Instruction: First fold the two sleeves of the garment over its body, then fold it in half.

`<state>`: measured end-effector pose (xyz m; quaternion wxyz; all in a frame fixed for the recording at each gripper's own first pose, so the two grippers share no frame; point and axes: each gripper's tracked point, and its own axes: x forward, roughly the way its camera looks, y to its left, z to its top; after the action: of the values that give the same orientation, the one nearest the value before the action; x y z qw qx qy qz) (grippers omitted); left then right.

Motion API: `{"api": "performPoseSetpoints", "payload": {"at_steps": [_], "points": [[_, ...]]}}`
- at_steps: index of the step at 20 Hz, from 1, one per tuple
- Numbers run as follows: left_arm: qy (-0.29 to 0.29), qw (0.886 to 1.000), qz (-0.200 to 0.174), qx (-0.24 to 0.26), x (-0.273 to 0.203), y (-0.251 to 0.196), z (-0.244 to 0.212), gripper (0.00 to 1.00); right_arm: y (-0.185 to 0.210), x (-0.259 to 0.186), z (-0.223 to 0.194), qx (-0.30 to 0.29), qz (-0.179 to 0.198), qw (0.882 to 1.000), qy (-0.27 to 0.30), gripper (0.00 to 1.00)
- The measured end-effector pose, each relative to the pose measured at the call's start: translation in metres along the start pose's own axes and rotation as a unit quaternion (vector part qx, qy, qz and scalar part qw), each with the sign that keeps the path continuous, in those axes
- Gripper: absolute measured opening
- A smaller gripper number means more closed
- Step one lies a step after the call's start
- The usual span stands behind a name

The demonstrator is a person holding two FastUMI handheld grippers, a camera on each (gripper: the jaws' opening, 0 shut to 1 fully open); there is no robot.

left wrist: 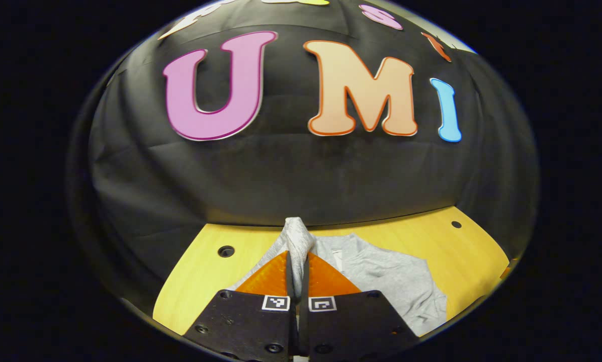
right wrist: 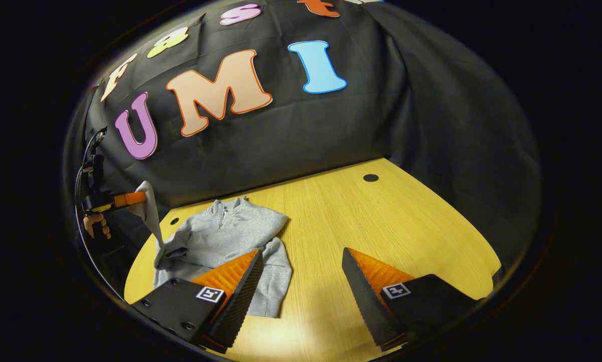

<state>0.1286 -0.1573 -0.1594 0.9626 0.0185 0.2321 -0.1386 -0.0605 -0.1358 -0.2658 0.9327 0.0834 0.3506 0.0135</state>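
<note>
Left claw (left wrist: 297, 271) pinches the sleeve (left wrist: 296, 236) up (to fold it over the garment (right wrist: 230, 236)); right claw (right wrist: 301, 281) waits, spread wide.

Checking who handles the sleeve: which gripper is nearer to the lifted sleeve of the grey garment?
Left. The left gripper is shut on the sleeve, holding it up above the table. The right gripper hangs open, apart from it, over the garment body's other side.
</note>
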Motion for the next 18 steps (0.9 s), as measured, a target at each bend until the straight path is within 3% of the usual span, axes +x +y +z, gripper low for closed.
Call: {"api": "performPoseSetpoints", "payload": {"at_steps": [1, 2, 5, 11, 12, 18], "points": [[0.0, 1.0, -0.009, 0.004, 0.002, -0.014, 0.002, 0.0, -0.005, -0.003, -0.001, 0.001, -0.003, 1.0, 0.001, 0.94], [0.0, 1.0, -0.018, 0.008, 0.007, -0.028, 0.005, 0.0, -0.01, -0.006, -0.003, 0.002, -0.007, 1.0, 0.003, 0.98], [0.003, 0.999, -0.045, 0.02, 0.02, -0.069, 0.006, 0.0, -0.02, -0.014, -0.011, 0.011, -0.01, 1.0, 0.011, 0.94], [0.033, 0.995, -0.086, 0.026, 0.04, -0.15, -0.017, 0.0, -0.047, -0.029, -0.03, -0.002, -0.017, 0.999, 0.03, 0.98], [0.036, 0.995, -0.089, 0.028, 0.044, -0.16, -0.023, 0.0, -0.052, -0.033, -0.032, 0.0, -0.018, 0.999, 0.033, 0.94], [0.064, 0.993, -0.084, 0.043, 0.065, -0.19, -0.064, 0.0, -0.067, -0.034, -0.035, -0.011, -0.012, 0.999, 0.043, 0.98]]}}
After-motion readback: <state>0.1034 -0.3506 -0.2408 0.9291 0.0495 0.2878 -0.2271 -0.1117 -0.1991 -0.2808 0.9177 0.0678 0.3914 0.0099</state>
